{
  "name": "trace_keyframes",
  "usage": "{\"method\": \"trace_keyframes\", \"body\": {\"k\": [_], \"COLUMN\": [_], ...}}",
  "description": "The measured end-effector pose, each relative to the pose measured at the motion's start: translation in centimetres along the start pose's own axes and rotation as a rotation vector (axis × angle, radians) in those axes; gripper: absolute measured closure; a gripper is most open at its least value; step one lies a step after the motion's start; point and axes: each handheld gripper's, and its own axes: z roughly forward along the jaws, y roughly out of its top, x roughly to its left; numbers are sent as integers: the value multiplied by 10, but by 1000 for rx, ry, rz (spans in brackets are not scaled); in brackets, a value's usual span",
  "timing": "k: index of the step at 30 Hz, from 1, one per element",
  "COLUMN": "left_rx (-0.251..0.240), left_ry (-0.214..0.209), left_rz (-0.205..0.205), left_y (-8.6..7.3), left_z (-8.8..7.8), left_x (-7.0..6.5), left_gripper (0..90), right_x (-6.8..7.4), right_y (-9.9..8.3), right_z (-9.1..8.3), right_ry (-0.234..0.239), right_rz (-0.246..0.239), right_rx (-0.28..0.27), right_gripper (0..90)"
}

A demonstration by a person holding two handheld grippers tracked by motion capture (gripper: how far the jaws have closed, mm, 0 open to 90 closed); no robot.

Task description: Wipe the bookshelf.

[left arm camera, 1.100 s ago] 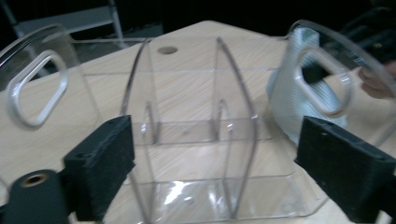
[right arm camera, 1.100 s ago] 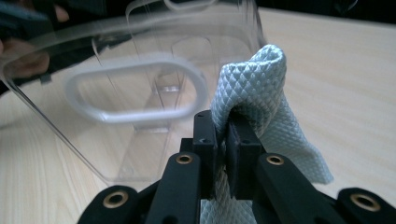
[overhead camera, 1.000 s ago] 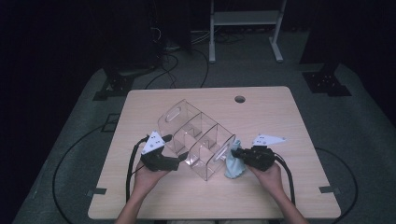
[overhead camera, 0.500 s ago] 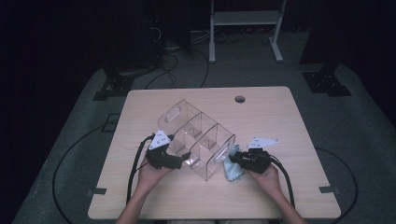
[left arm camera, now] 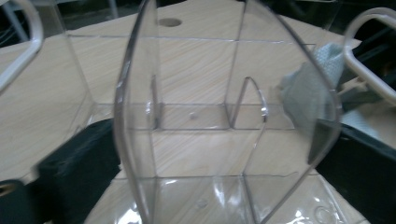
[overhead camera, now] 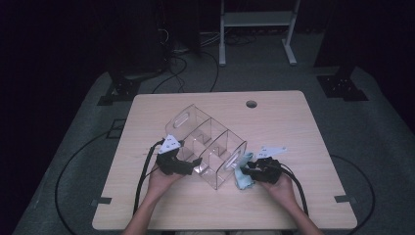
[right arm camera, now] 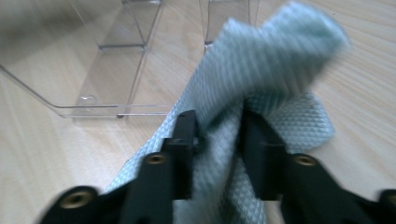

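Note:
A clear acrylic organizer point(overhead camera: 205, 142) with several compartments stands at an angle on the wooden table point(overhead camera: 293, 117). My left gripper point(overhead camera: 192, 166) holds its near left end. In the left gripper view the black jaws stand wide on either side of the organizer's curved wall point(left arm camera: 224, 93); they have just been closing and now touch it. My right gripper point(overhead camera: 244, 171) lies low by the organizer's near right corner. Its jaws have just been closing on a pale blue-green cloth point(right arm camera: 280, 60), which is bunched between them and rises beyond the right gripper point(right arm camera: 217, 121). The cloth point(overhead camera: 242, 180) rests on the table.
A round cable hole point(overhead camera: 251, 104) sits near the table's far edge. Black cables trail from both grippers toward the near edge. Bare tabletop lies to the far left and right. A metal stand point(overhead camera: 254, 29) is on the dark floor beyond.
My left gripper has shifted slightly right and down along the organizer's end. The right gripper stays by the cloth at the organizer's corner.

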Motion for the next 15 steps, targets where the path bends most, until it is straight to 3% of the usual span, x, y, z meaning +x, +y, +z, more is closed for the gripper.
{"method": "trace_keyframes", "body": {"k": [1,4,9,11,13,15], "left_rx": [2,8,21,14,2,2], "left_ry": [6,13,34,43,53,56], "left_rz": [6,-1,-9,-9,-11,-10], "left_y": [0,0,2,1,0,-1], "left_z": [0,0,0,-1,-1,-2], "left_x": [0,-1,-9,-13,-16,-18], "left_gripper": [65,72,79,79,79,79], "right_x": [0,-2,0,0,-2,-4], "right_y": [0,1,19,22,17,8], "right_z": [5,5,-28,-34,-31,-20], "right_ry": [-3,0,-38,-35,-30,-28], "right_rz": [0,13,9,11,23,23], "right_rx": [5,1,-160,-186,-182,-124], "right_gripper": [793,811,820,820,820,820]}}
